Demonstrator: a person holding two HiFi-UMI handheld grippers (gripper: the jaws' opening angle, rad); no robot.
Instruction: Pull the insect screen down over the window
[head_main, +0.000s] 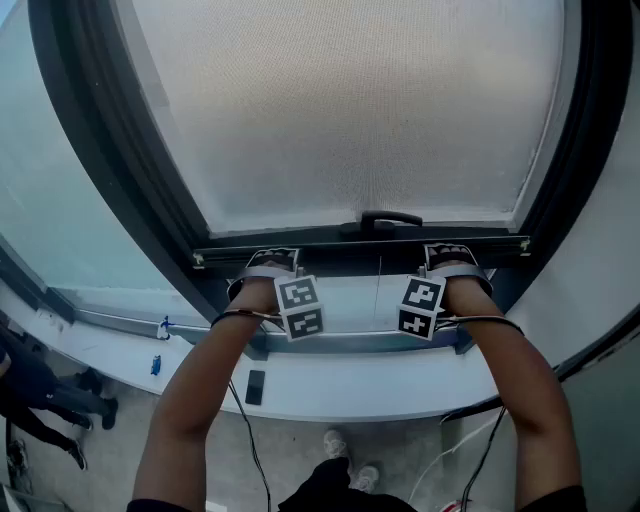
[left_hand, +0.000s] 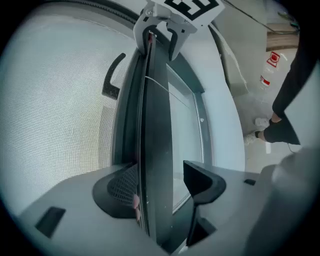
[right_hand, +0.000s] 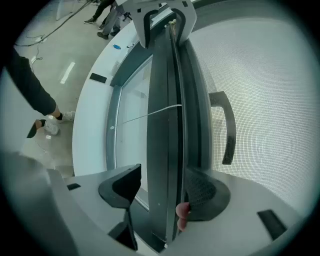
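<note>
Left gripper (head_main: 273, 258), right gripper (head_main: 448, 252) — astride bar (head_main: 340, 245)

Count taken across the three views.

- Grey fine-mesh insect screen (head_main: 350, 110): one.
- Dark metal bottom bar (head_main: 330, 245) of that screen: one.
- Black curved handle (head_main: 390, 218) above the bar: one.
- Thin white cord (head_main: 379, 285): one.
- Handheld two-jaw tools: two, the left tool (head_main: 268, 262) and the right tool (head_main: 448, 255), each carrying one cube with square markers.
- Bare forearms (head_main: 195, 400): two.
- Small black flat rectangular object (head_main: 255, 386) on the white window sill (head_main: 330, 395): one.
- White shoes (head_main: 336, 441) on the floor: two.
- White plastic bottle with red label (left_hand: 269, 72): one.
</note>
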